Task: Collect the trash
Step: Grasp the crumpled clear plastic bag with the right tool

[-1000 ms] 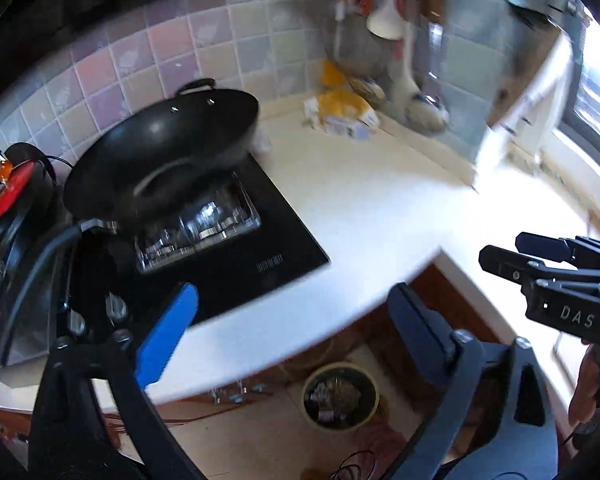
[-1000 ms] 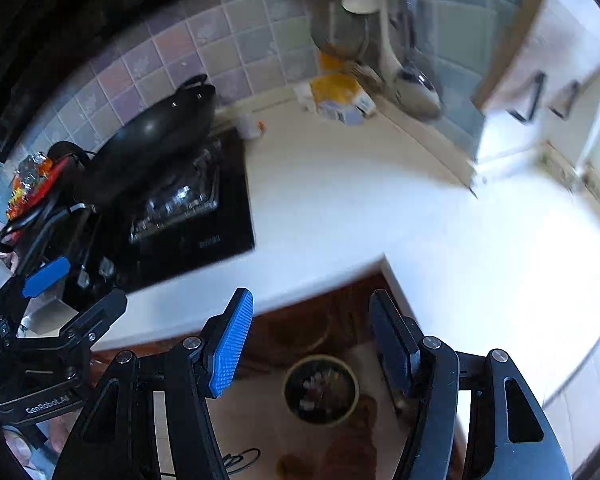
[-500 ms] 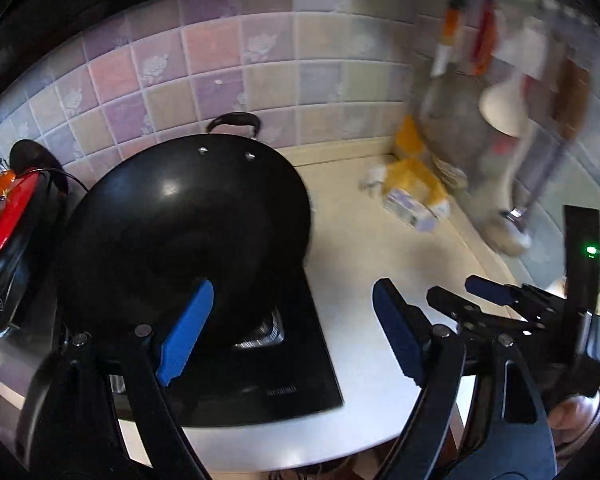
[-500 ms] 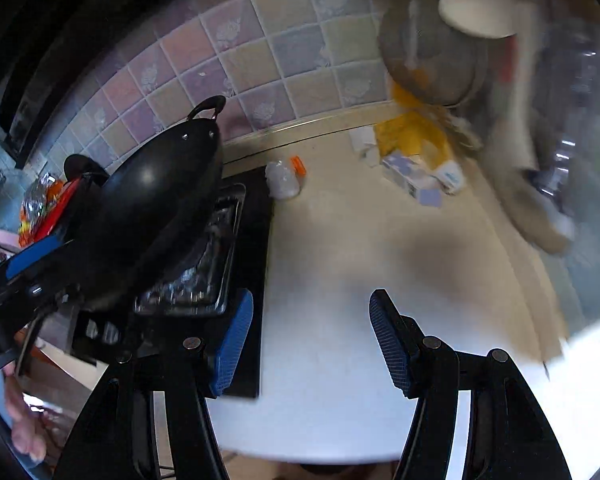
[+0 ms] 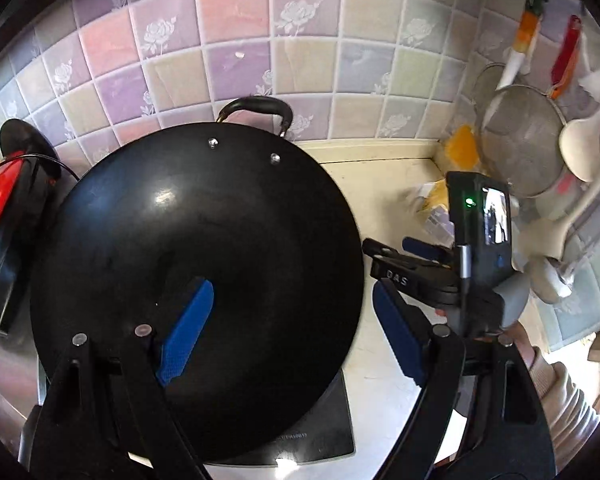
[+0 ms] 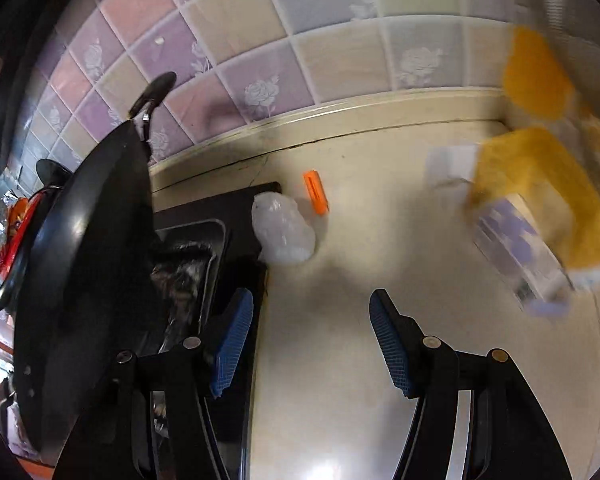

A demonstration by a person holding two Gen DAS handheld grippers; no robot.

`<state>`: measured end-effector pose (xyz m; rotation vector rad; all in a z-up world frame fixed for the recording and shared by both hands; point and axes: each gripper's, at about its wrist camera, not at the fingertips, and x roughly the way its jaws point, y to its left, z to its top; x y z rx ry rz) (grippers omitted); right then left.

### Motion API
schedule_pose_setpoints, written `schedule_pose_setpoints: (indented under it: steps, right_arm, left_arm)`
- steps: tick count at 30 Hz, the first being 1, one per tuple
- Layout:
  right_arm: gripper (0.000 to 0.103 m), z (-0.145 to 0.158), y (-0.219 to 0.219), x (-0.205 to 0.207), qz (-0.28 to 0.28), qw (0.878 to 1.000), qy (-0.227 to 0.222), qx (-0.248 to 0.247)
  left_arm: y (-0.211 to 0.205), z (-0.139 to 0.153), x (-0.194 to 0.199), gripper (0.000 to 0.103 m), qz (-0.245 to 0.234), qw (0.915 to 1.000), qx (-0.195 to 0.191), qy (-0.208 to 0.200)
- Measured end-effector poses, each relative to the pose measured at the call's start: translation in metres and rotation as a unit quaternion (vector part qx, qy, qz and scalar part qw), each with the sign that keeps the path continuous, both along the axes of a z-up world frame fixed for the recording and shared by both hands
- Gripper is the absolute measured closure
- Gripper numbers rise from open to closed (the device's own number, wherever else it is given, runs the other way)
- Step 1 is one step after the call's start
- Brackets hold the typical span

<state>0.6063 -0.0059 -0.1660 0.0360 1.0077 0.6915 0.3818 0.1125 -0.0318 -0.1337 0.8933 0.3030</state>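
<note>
In the right wrist view a crumpled clear plastic wrapper (image 6: 283, 229) lies on the white counter at the stove's back corner, with a small orange piece (image 6: 316, 193) just behind it. My right gripper (image 6: 312, 344) is open and empty, hovering short of the wrapper. Blurred yellow and purple packets (image 6: 540, 208) lie at the right by the wall. My left gripper (image 5: 292, 336) is open and empty above the black wok (image 5: 196, 288). The right gripper also shows in the left wrist view (image 5: 404, 252), to the right of the wok.
The wok sits on a black induction stove (image 6: 236, 280) and blocks the left side. A red appliance (image 5: 0, 216) stands at far left. A strainer (image 5: 520, 140) and utensils hang on the tiled wall at the right.
Both grippers moved forward and down from over the floor bin to close above the counter. The right gripper has come near the plastic wrapper; the left is now over the wok.
</note>
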Motion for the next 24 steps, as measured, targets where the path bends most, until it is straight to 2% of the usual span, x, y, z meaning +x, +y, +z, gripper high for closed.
schedule_pose_setpoints:
  steps: [4, 10, 15, 17, 18, 19, 24]
  right_arm:
    - [0.041, -0.013, 0.031, 0.016, 0.021, 0.999, -0.016, -0.018]
    - [0.041, -0.023, 0.057, 0.03, 0.04, 0.999, -0.025, -0.018]
    - [0.043, -0.033, 0.075, 0.04, 0.055, 0.998, -0.03, -0.021]
    - [0.054, -0.037, 0.078, 0.042, 0.057, 0.998, -0.025, -0.022]
    - [0.069, -0.04, 0.079, 0.043, 0.059, 0.998, -0.018, -0.022]
    - [0.075, -0.042, 0.079, 0.043, 0.059, 0.998, -0.013, -0.022]
    - [0.085, -0.041, 0.064, 0.032, 0.046, 0.999, -0.017, -0.021]
  left_arm:
    - [0.017, -0.007, 0.012, 0.023, 0.02, 0.9998, -0.01, 0.002]
    - [0.037, -0.015, 0.025, 0.023, 0.041, 0.9987, -0.031, 0.004]
    - [0.044, -0.019, 0.027, 0.023, 0.05, 0.9982, -0.032, 0.006]
    - [0.045, -0.02, 0.028, 0.023, 0.051, 0.9981, -0.033, 0.008]
    - [0.045, -0.021, 0.027, 0.023, 0.052, 0.9981, -0.033, 0.009]
    - [0.045, -0.021, 0.027, 0.023, 0.051, 0.9981, -0.033, 0.01]
    - [0.038, -0.02, 0.023, 0.023, 0.042, 0.9987, -0.028, 0.01]
